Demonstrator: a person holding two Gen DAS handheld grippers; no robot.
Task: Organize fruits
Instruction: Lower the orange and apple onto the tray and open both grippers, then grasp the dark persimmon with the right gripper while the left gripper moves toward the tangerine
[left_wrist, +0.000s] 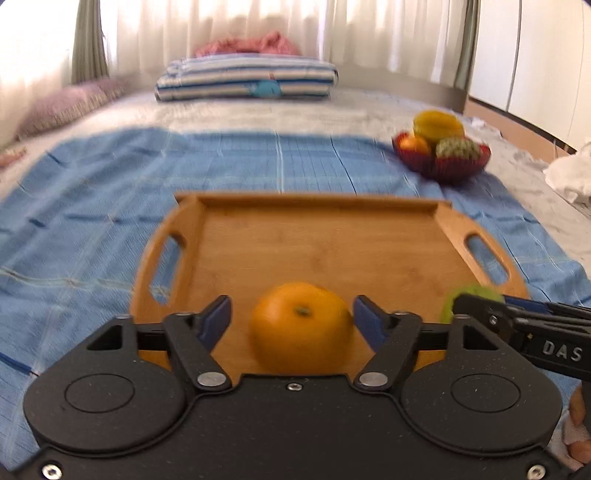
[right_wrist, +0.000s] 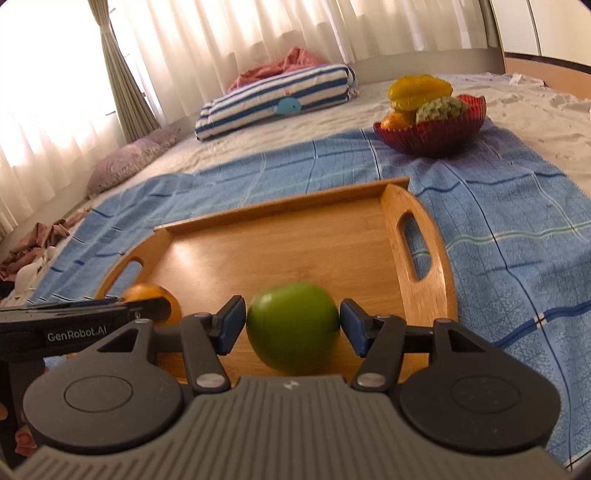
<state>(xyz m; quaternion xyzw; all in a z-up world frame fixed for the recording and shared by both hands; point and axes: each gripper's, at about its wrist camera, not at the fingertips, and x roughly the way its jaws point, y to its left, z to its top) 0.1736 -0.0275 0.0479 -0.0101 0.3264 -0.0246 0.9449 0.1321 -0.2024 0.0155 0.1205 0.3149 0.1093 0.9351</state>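
A wooden tray (left_wrist: 332, 236) lies on a blue cloth on the bed; it also shows in the right wrist view (right_wrist: 295, 236). An orange (left_wrist: 301, 326) sits between the fingers of my left gripper (left_wrist: 291, 317) over the tray's near edge; small gaps show on both sides of it. My right gripper (right_wrist: 293, 319) is shut on a green apple (right_wrist: 293, 325) over the tray's near edge. The apple (left_wrist: 448, 301) and the right gripper show at the right of the left wrist view. The orange (right_wrist: 147, 293) shows at the left of the right wrist view.
A red bowl (left_wrist: 443, 166) with a yellow starfruit, an orange and a green bumpy fruit stands beyond the tray on the right; it also shows in the right wrist view (right_wrist: 432, 136). A striped folded blanket (left_wrist: 247, 79) and a purple pillow (left_wrist: 70, 107) lie further back.
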